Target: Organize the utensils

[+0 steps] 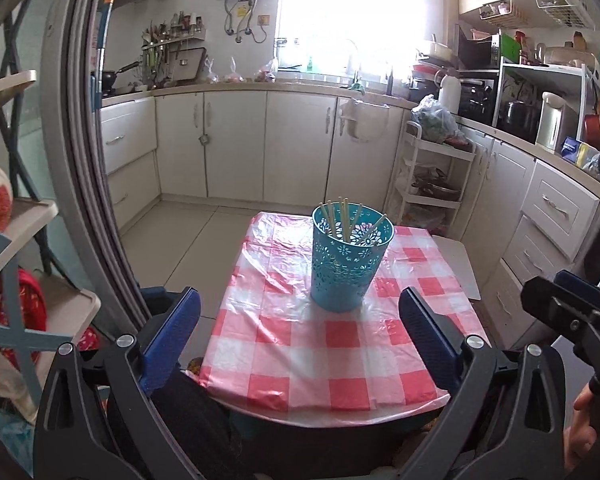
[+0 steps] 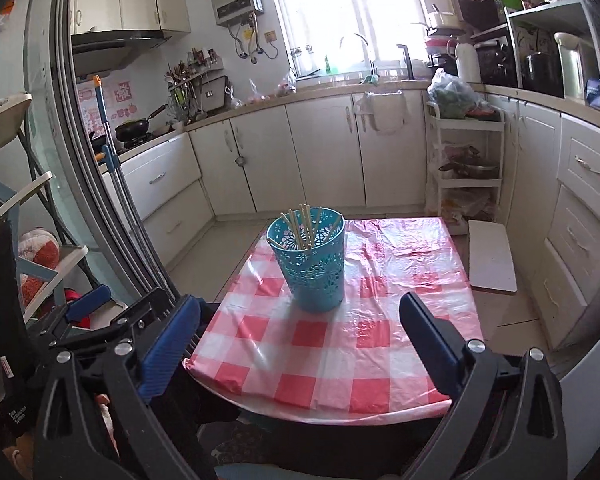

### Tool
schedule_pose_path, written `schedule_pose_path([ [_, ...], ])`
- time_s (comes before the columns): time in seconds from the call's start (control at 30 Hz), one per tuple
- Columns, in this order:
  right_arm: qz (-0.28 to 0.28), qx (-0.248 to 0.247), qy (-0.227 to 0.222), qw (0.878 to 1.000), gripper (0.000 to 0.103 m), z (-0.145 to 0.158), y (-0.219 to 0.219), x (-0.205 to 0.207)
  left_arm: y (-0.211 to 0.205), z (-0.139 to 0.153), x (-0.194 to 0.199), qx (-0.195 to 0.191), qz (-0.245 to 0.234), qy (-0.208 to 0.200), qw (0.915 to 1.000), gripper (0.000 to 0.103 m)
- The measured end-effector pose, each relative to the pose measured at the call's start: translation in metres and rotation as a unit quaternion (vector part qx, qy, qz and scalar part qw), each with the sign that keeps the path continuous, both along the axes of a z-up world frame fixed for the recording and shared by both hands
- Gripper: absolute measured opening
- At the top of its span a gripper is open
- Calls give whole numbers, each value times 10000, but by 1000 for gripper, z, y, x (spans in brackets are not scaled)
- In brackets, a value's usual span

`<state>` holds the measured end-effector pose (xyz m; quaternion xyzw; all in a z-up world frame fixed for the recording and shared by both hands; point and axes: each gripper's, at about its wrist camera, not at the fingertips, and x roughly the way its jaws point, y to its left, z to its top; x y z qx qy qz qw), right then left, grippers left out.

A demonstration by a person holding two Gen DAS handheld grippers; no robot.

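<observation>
Both grippers, left gripper (image 1: pixel 300 320) and right gripper (image 2: pixel 300 320), we are holding wide and empty before chopsticks (image 1: pixel 346 218) standing in the teal holder (image 1: pixel 346 264).

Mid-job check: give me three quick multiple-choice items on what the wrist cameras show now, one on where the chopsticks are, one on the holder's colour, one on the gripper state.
1. Where are the chopsticks?
A. Flat on the tablecloth
B. Standing in the holder
C. In the right gripper

2. What colour is the holder?
A. Teal
B. Red
C. White

3. How do the left gripper and right gripper stand?
A. Both shut on chopsticks
B. One shut
C. Both open and empty

Answers: B, the sticks lean inside the cup on the checked tablecloth; A, its perforated wall is teal; C, each view shows wide-apart blue pads with nothing between them.
</observation>
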<state>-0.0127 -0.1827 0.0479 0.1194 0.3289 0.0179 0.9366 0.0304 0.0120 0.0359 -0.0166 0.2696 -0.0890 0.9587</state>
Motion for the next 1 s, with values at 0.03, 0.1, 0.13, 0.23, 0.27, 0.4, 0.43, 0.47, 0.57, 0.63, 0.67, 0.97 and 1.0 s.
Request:
schedule_pose_path([
  [0.03,-41,12,-49,10000,96,1,-1,-7,3,1,-9,-18,62,38,10000,95],
  [0.1,-122,52,-114,9998,96,1,0,-25,10,0,-20,-70,116,121,9998,95],
  [0.13,-147,19,-139,9998,96,1,2,-32,12,0,-27,-77,137,153,9998,95],
  [0.23,-107,-152,-184,9997,96,0,12,-47,20,4,-41,-68,173,157,9997,95],
  [0.27,-51,-159,-174,9997,96,-1,16,-52,22,8,-48,-67,198,106,9997,95],
  [0.4,56,-164,-222,9996,96,2,21,-59,25,20,-62,-98,262,-129,9995,95],
  [0.43,54,-160,-287,9994,96,4,22,-62,25,22,-65,-96,270,-175,9994,95],
  [0.47,64,-160,-334,9993,96,6,22,-63,26,24,-68,-78,281,-219,9993,95],
  [0.57,98,-184,-369,9991,96,8,24,-69,27,27,-74,-76,274,-221,9994,95],
  [0.63,107,-183,-375,9991,96,9,24,-71,27,29,-78,-52,278,-253,9993,95],
  [0.67,110,-186,-380,9990,96,9,24,-72,26,29,-78,-36,280,-263,9993,95],
  [0.97,156,-150,-293,9993,96,8,26,-76,20,28,-76,189,315,-54,9993,95],
  [1.0,158,-143,-286,9994,96,8,25,-76,19,27,-76,233,321,-32,9992,95],
])
